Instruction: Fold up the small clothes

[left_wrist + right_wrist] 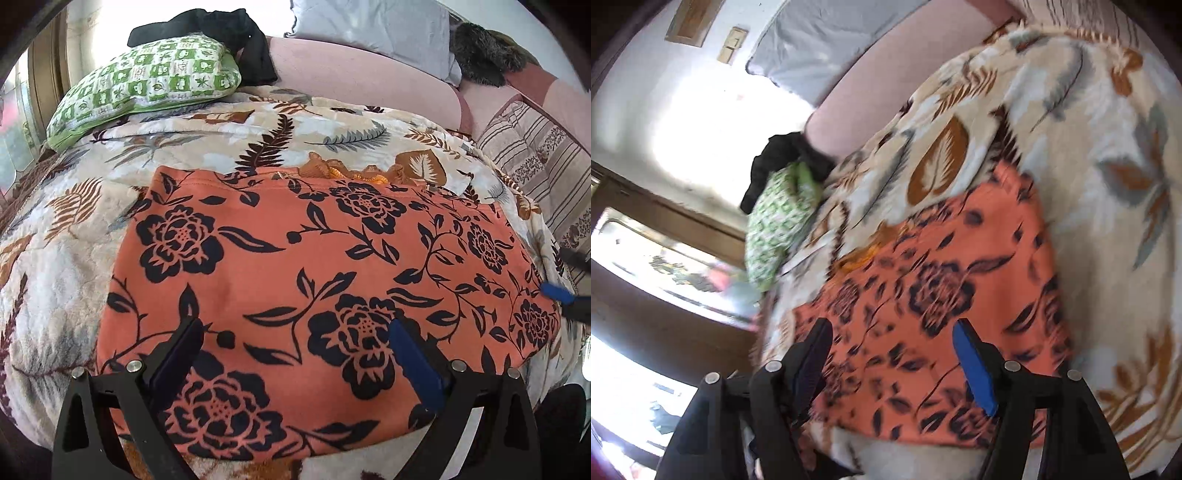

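The bed blanket [66, 229] shows wide on all sides of the flat orange cloth [295, 258]. Both grippers, left [295, 336] and right [892, 339], hang over its near edge, jaws apart, holding nothing.

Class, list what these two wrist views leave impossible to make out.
- Orange floral garment: near hem, left wrist view, hidden behind the left gripper.
- Garment's pattern, right wrist view: motion blurred.
- Right gripper, left wrist view: cut off by the edge.
- Black clothing: bunched on the green pillow, type unclear.
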A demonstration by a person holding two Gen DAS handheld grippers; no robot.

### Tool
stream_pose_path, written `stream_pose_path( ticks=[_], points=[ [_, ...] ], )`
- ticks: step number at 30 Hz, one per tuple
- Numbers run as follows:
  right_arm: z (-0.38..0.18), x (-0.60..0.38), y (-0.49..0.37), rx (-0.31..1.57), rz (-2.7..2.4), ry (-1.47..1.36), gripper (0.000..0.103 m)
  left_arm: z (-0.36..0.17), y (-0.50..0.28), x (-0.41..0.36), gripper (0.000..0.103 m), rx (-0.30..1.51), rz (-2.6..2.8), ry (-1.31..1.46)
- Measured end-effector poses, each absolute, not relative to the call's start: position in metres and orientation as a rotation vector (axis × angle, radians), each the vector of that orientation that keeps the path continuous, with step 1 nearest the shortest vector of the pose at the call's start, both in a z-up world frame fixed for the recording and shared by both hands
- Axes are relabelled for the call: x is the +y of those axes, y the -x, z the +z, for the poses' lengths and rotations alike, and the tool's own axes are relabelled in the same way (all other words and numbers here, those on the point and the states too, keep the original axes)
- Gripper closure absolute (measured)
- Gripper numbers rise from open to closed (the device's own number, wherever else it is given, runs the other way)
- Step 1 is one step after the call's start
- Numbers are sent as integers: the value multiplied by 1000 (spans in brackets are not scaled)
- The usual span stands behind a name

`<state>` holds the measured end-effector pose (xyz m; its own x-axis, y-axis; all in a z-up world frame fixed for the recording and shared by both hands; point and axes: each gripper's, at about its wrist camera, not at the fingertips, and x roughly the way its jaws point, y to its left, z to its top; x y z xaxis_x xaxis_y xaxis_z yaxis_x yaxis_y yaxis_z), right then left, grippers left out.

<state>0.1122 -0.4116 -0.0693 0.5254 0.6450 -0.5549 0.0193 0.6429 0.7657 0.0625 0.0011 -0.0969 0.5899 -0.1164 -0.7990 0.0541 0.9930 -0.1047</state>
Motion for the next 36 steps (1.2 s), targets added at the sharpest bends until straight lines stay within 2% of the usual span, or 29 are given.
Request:
stream_pose_path(
  ticks=[2, 3, 4, 6, 7, 8, 13, 20, 24, 27, 31, 36],
  points=[
    [-110, -435, -101, 1038, 204, -844, 32, -90, -54, 5, 3, 939, -95, 75],
    [-119, -449, -88, 997, 181, -964, 47, -85, -49, 6, 3, 930, -91, 70],
    [-114, -457, -73, 921, 183, -1017, 48, -81, -45, 9, 3, 916, -80, 62],
    [-87, -457, -34, 771, 167, -962, 39, -76, -41, 12, 3, 905, -53, 60],
    [-81, -454, -16, 729, 178, -966, 24, -74, -42, 13, 3, 909, -50, 75],
    [-82, -450, -2, 723, 190, -980, 15, -73, -43, 12, 3, 914, -49, 91],
    [-128, -440, 18, 850, 173, -1139, 15, -71, -44, 0, 3, 926, -74, 98],
    [-146, -440, -4, 860, 194, -1294, 15, -71, -39, -1, 3, 934, -62, 105],
    [-144, -443, -23, 830, 170, -1293, 15, -75, -41, 5, 3, 942, -44, 112],
    [-145, -455, -28, 762, 123, -1392, 16, -77, -46, 7, 3, 947, -37, 106],
    [-123, -452, -46, 732, 160, -1299, 17, -82, -58, 5, 3, 950, -26, 102],
    [-137, -443, -55, 804, 134, -1254, 18, -95, -75, -9, 3, 987, -29, 65]
  ],
)
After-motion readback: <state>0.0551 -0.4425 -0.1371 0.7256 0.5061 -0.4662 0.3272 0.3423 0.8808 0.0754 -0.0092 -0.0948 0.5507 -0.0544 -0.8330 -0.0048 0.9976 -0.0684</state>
